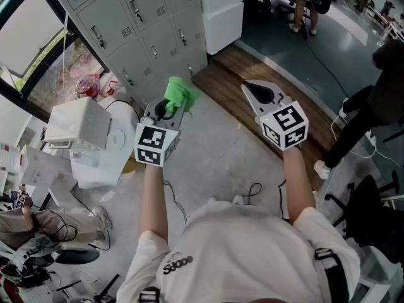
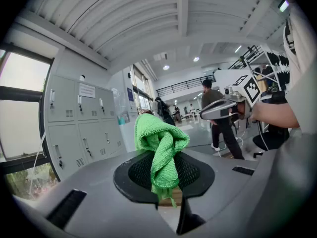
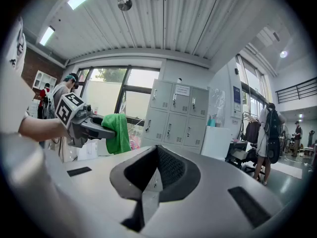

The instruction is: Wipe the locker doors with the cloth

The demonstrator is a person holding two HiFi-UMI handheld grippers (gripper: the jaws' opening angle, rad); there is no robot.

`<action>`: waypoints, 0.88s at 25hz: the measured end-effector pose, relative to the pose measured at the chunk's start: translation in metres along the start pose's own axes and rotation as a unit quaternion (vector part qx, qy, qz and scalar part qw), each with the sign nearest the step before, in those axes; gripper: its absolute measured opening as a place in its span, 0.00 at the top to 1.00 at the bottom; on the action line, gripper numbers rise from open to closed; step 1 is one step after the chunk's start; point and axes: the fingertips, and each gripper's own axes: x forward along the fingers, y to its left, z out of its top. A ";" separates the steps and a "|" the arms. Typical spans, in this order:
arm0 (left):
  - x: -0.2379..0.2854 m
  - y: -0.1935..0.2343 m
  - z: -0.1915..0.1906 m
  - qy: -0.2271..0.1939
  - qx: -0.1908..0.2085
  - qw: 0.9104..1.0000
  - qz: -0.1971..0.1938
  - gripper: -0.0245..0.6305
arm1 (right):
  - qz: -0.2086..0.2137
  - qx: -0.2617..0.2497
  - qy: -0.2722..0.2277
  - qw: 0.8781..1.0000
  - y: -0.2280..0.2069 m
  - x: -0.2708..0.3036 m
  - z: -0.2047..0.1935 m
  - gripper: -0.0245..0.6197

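Nearest you, your white shirt (image 1: 252, 257) carries a small dark print by the left shoulder, too distorted to read. Your left gripper (image 2: 166, 185) has its jaws clamped on the green cloth (image 2: 159, 145), a nubbly microfibre bunched into a soft knot. The cloth stands up from the dark ribbed pads, and its frayed end hangs below them. The marker cube (image 1: 153, 145) on that gripper bears black-and-white square patterns and no letters. Your right gripper (image 3: 151, 182) holds nothing; its textured black pads meet along a closed seam, set in a smooth grey plastic shell. Both grippers hang in the air over a pale grey floor (image 1: 214, 163), well apart from each other. The cloth is held toward the lockers (image 1: 145, 24) without touching them. The lockers are pale grey sheet metal, and each door has a vertical handle and a small block of vent slots. One upper door wears a white paper label (image 3: 183, 90) whose print is too small to read. Farther off, a person (image 3: 270, 143) stands on the dark floor past the lockers.
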 end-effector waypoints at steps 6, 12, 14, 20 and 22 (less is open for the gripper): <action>0.002 0.012 -0.009 0.002 0.005 1.000 -0.005 0.84 | -0.006 0.016 -0.002 1.000 -0.001 0.015 -0.002 0.95; -0.002 0.045 -0.026 0.003 0.001 1.000 -0.007 0.84 | -0.006 0.031 -0.008 0.999 0.013 0.045 0.003 0.95; -0.001 0.054 -0.035 0.007 -0.003 1.000 -0.011 0.84 | -0.002 0.036 -0.001 0.999 0.019 0.053 -0.002 0.95; 0.022 0.074 -0.047 0.010 -0.005 1.000 -0.019 0.84 | 0.013 0.068 -0.009 0.998 0.012 0.076 0.000 0.95; 0.033 0.084 -0.053 0.012 -0.007 1.000 -0.017 0.84 | 0.013 0.061 -0.009 0.998 0.004 0.091 -0.001 0.95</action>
